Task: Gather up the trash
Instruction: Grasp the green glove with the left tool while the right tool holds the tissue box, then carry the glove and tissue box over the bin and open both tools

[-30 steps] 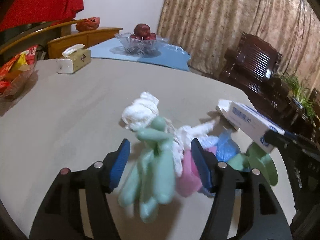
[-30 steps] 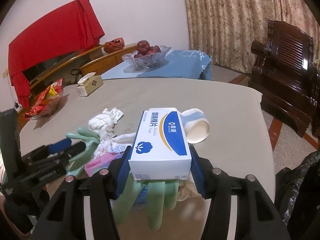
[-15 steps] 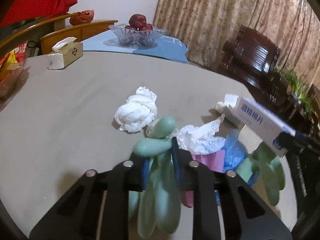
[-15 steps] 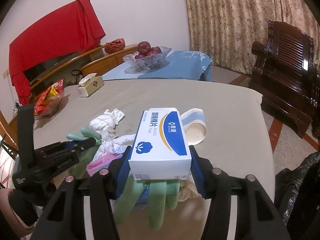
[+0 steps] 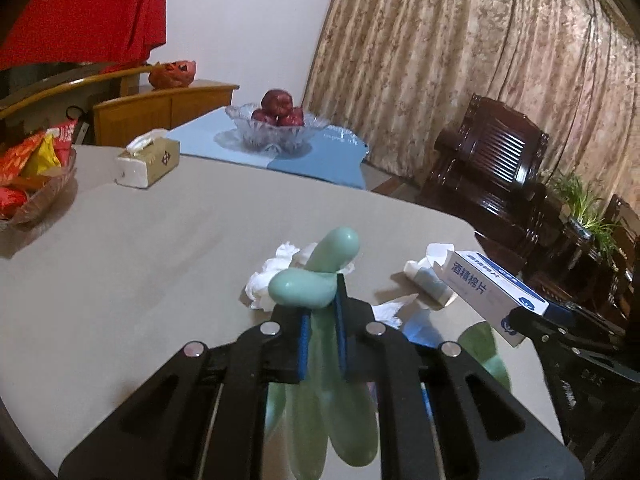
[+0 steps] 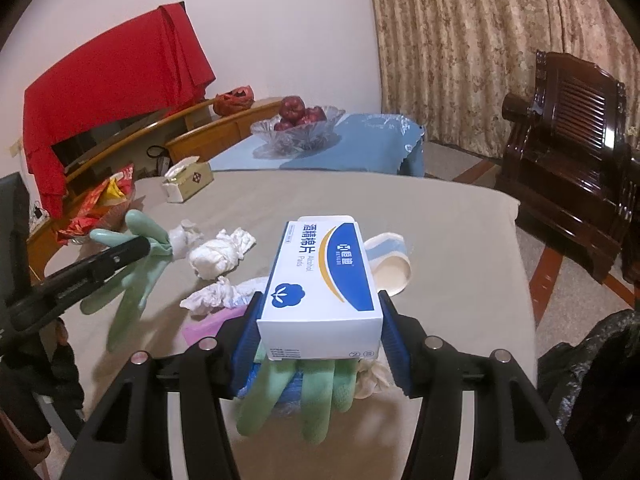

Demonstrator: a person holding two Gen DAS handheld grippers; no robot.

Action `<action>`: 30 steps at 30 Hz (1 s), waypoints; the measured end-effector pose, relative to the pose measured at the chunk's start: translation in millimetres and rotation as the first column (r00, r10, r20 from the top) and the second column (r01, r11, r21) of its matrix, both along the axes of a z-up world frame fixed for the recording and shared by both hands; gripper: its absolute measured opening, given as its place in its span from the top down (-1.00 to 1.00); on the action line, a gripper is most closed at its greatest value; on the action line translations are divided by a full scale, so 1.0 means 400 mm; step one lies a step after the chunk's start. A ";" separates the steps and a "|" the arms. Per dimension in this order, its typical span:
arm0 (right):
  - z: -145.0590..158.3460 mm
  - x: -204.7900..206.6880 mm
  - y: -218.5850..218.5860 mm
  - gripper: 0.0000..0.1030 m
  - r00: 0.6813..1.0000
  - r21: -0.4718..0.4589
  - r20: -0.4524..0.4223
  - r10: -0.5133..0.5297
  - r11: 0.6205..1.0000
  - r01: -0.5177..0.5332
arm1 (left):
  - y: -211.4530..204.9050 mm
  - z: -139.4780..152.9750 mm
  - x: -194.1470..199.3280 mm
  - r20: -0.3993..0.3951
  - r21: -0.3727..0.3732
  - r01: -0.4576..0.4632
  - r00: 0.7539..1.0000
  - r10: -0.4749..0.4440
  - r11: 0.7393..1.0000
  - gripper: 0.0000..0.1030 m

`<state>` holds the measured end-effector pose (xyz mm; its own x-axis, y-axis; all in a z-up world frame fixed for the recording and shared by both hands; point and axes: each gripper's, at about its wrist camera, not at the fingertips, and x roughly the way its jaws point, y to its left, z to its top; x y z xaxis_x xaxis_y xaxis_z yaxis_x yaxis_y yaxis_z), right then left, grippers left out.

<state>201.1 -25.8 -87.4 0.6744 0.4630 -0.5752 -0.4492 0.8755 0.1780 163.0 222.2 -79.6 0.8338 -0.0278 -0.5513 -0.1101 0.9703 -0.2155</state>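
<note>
Left gripper (image 5: pixel 320 318) clamped on a pale green glove (image 5: pixel 320 264), lifted off the beige surface (image 5: pixel 140 264) with fingers dangling below the pads; right gripper (image 6: pixel 320 330) closed on a white-and-blue alcohol pads box (image 6: pixel 324 276), held above a second green glove (image 6: pixel 296 392). Left lying between them: crumpled tissues (image 6: pixel 218 254), a pink scrap (image 6: pixel 208 322), a tipped paper cup (image 6: pixel 390 262); black trash bag (image 6: pixel 580 364) off the surface's right edge.

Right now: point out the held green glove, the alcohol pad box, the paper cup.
green glove (image 5: pixel 298 288): left wrist view, fingertip.
alcohol pad box (image 6: pixel 324 276): right wrist view, top face.
paper cup (image 6: pixel 394 274): right wrist view, opening.
</note>
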 end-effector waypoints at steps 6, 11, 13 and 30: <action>0.043 -0.039 -0.031 -0.06 0.999 0.016 0.037 -0.008 1.000 0.007 | -0.053 0.044 -0.045 0.023 0.016 0.033 0.999 -0.033 0.999 0.81; 0.079 -0.080 -0.071 -0.06 0.997 0.026 0.066 -0.026 0.999 0.024 | -0.122 0.072 -0.075 0.045 0.026 0.074 0.996 -0.075 0.997 0.81; 0.093 -0.098 -0.092 -0.06 0.996 0.033 0.080 -0.037 0.999 0.034 | -0.153 0.084 -0.085 0.054 0.019 0.095 0.994 -0.096 0.995 0.81; 0.153 -0.261 -0.360 -0.06 0.966 0.062 0.134 -0.222 0.975 0.216 | -0.501 0.123 -0.136 0.104 -0.001 0.329 0.939 -0.327 0.944 0.81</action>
